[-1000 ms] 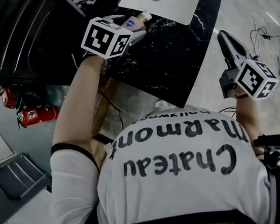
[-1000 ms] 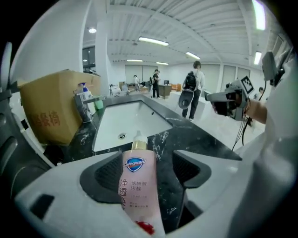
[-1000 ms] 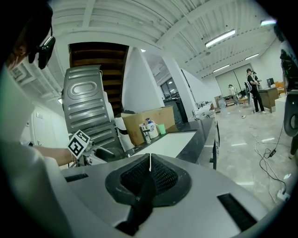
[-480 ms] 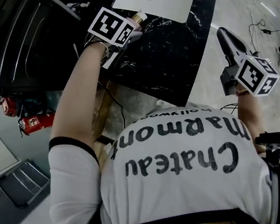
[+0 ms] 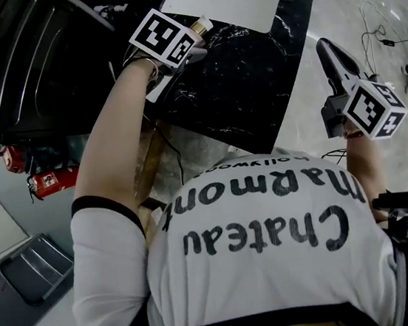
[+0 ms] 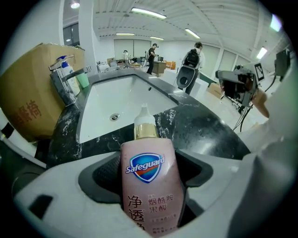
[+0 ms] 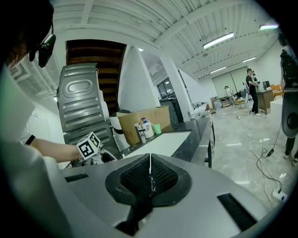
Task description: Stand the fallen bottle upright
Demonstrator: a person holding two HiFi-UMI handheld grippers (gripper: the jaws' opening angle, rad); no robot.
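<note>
A pink Safeguard bottle [image 6: 149, 186] with a gold collar and white cap lies on the black marble counter [image 5: 252, 77], its cap [image 5: 201, 26] pointing toward the sink. My left gripper [image 6: 149, 169] points steeply down over it. Its jaws are opening and stand on either side of the bottle, with dark pad showing clear of the bottle's left side. In the head view the marker cube hides most of the bottle. My right gripper [image 5: 325, 49] hangs in the air off the counter's right edge, shut and empty [image 7: 150, 172].
A white sink basin [image 6: 116, 100] lies just beyond the bottle. Behind it stand a faucet [image 6: 65, 83], a pump bottle, a green cup [image 6: 83, 80] and a cardboard box [image 6: 32, 102]. Fire extinguishers [image 5: 53, 180] lie on the floor at left. People stand far back.
My left gripper has come down over the bottle, and its cube now hides the label that showed before. The right gripper has kept still.
</note>
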